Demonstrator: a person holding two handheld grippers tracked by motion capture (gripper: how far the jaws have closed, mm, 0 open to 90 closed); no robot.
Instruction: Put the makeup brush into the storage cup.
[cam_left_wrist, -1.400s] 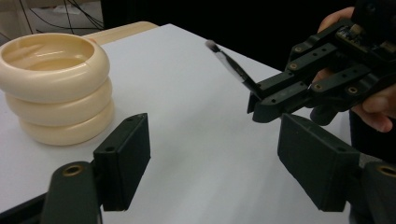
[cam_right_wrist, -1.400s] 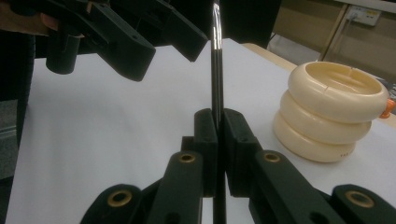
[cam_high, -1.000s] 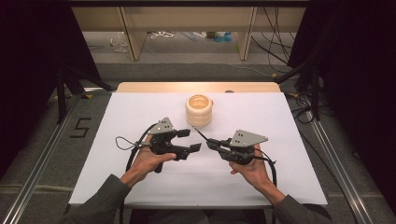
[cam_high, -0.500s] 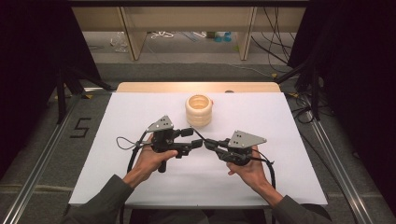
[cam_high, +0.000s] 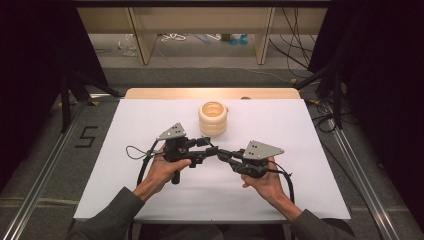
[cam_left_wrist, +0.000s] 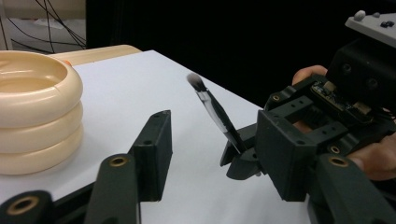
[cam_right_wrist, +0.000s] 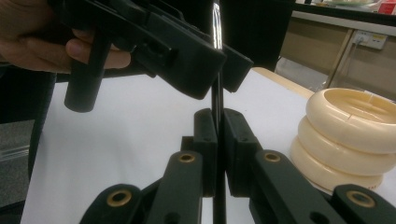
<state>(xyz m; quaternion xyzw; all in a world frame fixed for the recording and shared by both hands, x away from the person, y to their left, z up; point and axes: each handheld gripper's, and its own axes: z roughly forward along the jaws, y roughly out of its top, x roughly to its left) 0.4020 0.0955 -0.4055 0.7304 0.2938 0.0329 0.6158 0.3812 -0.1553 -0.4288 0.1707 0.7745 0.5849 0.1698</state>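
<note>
A slim black makeup brush (cam_left_wrist: 218, 115) with a grey tuft stands tilted up over the white table. My right gripper (cam_right_wrist: 216, 128) is shut on its handle (cam_right_wrist: 216, 70), seen from the other side as the right gripper (cam_left_wrist: 242, 163). My left gripper (cam_left_wrist: 217, 154) faces it, and its jaws have just been closing with the brush between them; a gap still shows on each side, so the pads do not press on it. In the high view the left gripper (cam_high: 204, 148) and right gripper (cam_high: 223, 154) meet nose to nose at mid table.
A cream container of three stacked rings (cam_high: 213, 118) stands just behind the grippers, open at the top. The white table top (cam_high: 300, 135) has bare room left, right and in front. A wooden strip (cam_high: 165, 93) borders its far edge.
The left gripper's jaws have narrowed around the brush. Both hands have kept their places.
</note>
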